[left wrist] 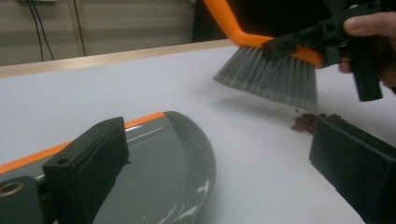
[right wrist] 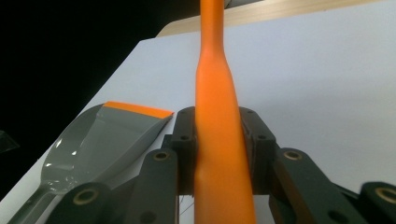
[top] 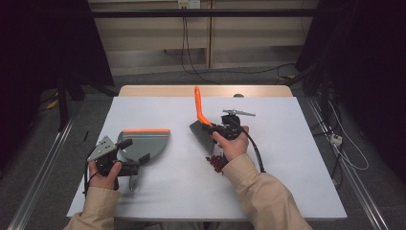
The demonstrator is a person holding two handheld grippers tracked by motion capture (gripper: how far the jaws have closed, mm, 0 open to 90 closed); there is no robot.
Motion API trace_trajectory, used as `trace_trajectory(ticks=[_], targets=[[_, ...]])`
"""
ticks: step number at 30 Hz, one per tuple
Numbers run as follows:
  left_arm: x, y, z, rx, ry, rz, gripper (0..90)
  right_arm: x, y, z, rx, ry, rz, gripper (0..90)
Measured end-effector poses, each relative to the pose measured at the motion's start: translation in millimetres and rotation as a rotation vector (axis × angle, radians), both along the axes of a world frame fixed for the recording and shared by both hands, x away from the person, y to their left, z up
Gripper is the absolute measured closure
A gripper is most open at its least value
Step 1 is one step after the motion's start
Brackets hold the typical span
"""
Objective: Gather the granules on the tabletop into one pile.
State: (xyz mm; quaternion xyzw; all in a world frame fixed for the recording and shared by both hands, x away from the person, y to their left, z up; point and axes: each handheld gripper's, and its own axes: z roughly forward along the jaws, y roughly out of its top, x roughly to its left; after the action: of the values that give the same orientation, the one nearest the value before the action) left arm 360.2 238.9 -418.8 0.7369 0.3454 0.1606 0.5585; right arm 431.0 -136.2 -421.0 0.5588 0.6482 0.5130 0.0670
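A grey dustpan (top: 146, 140) with an orange lip lies flat on the white table (top: 292, 167), its handle pointing toward the person. My left gripper (top: 134, 151) stands open over the pan's right rim; in the left gripper view one jaw hangs above the dustpan (left wrist: 159, 172) and the other is far off to the right, over bare table. My right gripper (top: 211, 127) is shut on the orange handle (right wrist: 217, 116) of a brush, whose grey bristles (top: 202, 136) point down, lifted a little over the table. A small pile of dark red bits (top: 216, 163) lies by the right wrist, below the bristles (left wrist: 271, 81).
The table's wooden back edge (top: 206, 90) carries a small object (top: 238, 95). Cables run across the floor behind the table and to its right (top: 344, 148). Metal rails flank the table on both sides. Bare white surface lies between the dustpan and the red bits (left wrist: 310, 122).
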Motion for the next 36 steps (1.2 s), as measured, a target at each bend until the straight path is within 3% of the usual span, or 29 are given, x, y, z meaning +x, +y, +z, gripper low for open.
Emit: trace_trajectory(ticks=[3,4,5,6,8,9,12,16,18,20,26,32,36], targets=[[-0.3,0.2,0.3,-0.002,0.0,0.002,4.2,-4.6,-5.5,8.5,-0.027,-0.008,0.001,71.2],[-0.6,0.4,0.6,-0.003,-0.002,0.001,4.3,-10.9,-13.4,16.2,-0.082,-0.021,-0.005,71.2],[-0.6,0.4,0.6,-0.003,-0.002,0.001,4.3,-10.9,-13.4,16.2,-0.082,-0.021,-0.005,71.2],[-0.7,0.4,0.7,-0.004,-0.003,0.0,4.3,-18.6,-23.7,21.2,-0.133,-0.031,-0.014,71.2],[-0.7,0.3,0.7,-0.003,-0.003,0.001,4.3,-22.8,-29.4,22.0,-0.15,-0.037,-0.026,71.2],[-0.6,0.2,0.7,-0.004,-0.002,0.001,4.3,-31.0,-40.1,21.5,-0.191,-0.042,-0.05,71.3],[-0.9,-0.7,1.1,-0.003,-0.004,0.001,4.2,-42.1,-52.4,16.3,-0.242,-0.038,-0.08,71.2],[-2.1,-2.0,2.3,-0.006,-0.007,0.001,4.3,-55.4,-60.1,7.9,-0.308,-0.048,-0.112,71.2],[-2.2,-2.0,2.2,-0.002,-0.006,0.001,4.3,-58.1,-61.6,5.7,-0.316,-0.053,-0.125,71.2],[-2.2,-1.6,2.3,0.001,-0.006,0.002,4.3,-65.8,-63.0,-2.0,-0.365,-0.084,-0.157,71.3],[-1.8,-1.9,1.7,0.004,-0.006,-0.001,4.2,-75.1,-58.4,-12.2,-0.358,-0.122,-0.183,71.3],[-2.2,-2.0,2.0,0.003,-0.005,0.001,4.2,-75.8,-34.7,-13.1,-0.343,-0.134,-0.135,71.3],[-2.4,-0.4,2.6,-0.001,-0.008,0.003,4.2,-72.6,-31.0,-12.8,-0.343,-0.138,-0.131,71.3]])
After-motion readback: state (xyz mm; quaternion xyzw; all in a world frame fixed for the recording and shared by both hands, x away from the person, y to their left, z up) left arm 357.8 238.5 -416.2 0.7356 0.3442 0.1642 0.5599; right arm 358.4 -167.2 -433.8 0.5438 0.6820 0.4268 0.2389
